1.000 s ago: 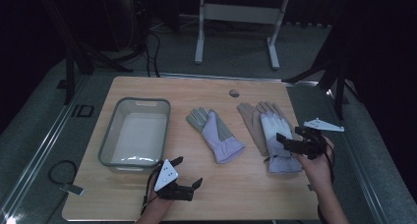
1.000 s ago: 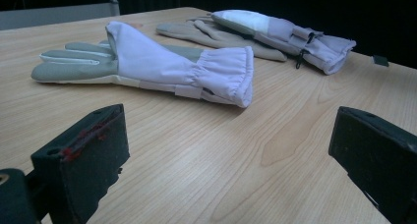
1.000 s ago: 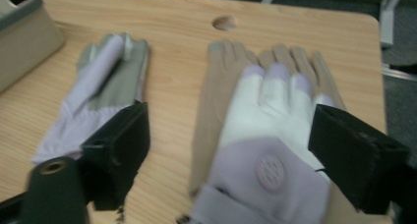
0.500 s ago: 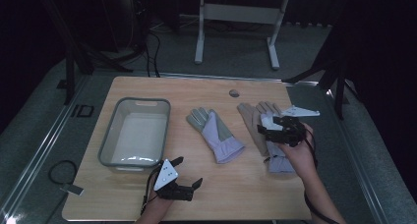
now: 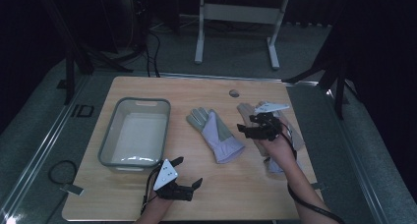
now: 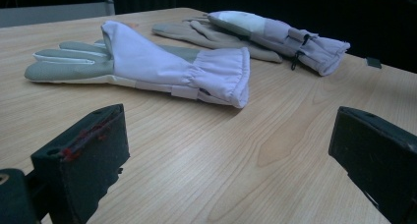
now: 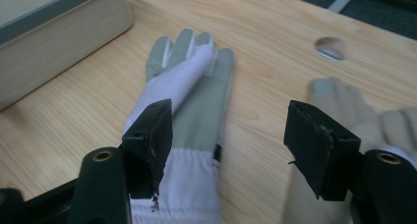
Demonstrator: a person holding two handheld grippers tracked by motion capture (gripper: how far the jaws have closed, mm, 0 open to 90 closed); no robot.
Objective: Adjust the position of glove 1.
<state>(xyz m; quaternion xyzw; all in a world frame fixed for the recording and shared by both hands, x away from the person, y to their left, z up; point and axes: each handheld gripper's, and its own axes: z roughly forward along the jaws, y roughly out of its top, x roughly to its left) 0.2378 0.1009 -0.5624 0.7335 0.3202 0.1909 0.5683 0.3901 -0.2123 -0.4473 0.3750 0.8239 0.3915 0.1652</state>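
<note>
A lab: wooden table on grey carpet, dark surroundings.

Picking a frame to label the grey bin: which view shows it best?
High view: the grey bin shows whole, rim and pale inside, at the table's left, apart from the left glove. The right gripper view catches just one corner and side wall at its upper left. The left gripper view looks toward the gloves instead.

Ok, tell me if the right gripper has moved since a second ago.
Yes. The right gripper has moved left, from beyond the right-hand glove toward the middle glove, its jaws closing with nothing between them.
</note>
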